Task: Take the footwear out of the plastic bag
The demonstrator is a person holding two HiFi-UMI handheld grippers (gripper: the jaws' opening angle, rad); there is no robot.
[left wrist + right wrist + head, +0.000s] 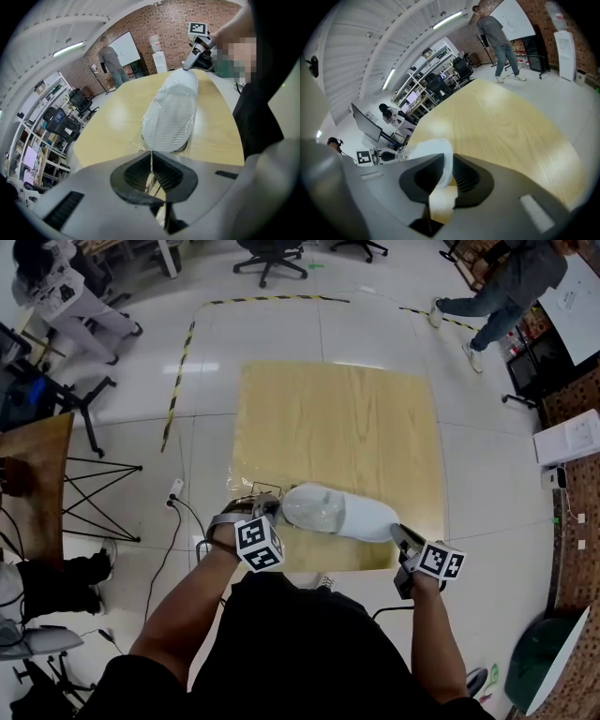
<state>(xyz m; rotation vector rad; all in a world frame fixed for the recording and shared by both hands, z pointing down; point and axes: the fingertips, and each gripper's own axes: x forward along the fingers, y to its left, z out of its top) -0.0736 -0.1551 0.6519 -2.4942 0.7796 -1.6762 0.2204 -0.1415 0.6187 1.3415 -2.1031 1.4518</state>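
Right hand-held gripper (399, 533) clamps shoe (361, 517) end; left hand-held gripper (266, 508) pinches bag (306, 507).

I'm in an open lab or workshop hall: my wooden worktop (337, 427) stands on a tiled floor (487, 474) marked with striped hazard tape (177, 381). Around me are a brick wall (178, 23), a whiteboard (127, 48), stocked shelves (35, 140), office chairs (270, 257) and a monitor (365, 125).

Shoe (356, 515) partly clouded inside plastic bag (302, 506), person (502, 282) cut by top edge, shelf items (29, 157) unreadably small
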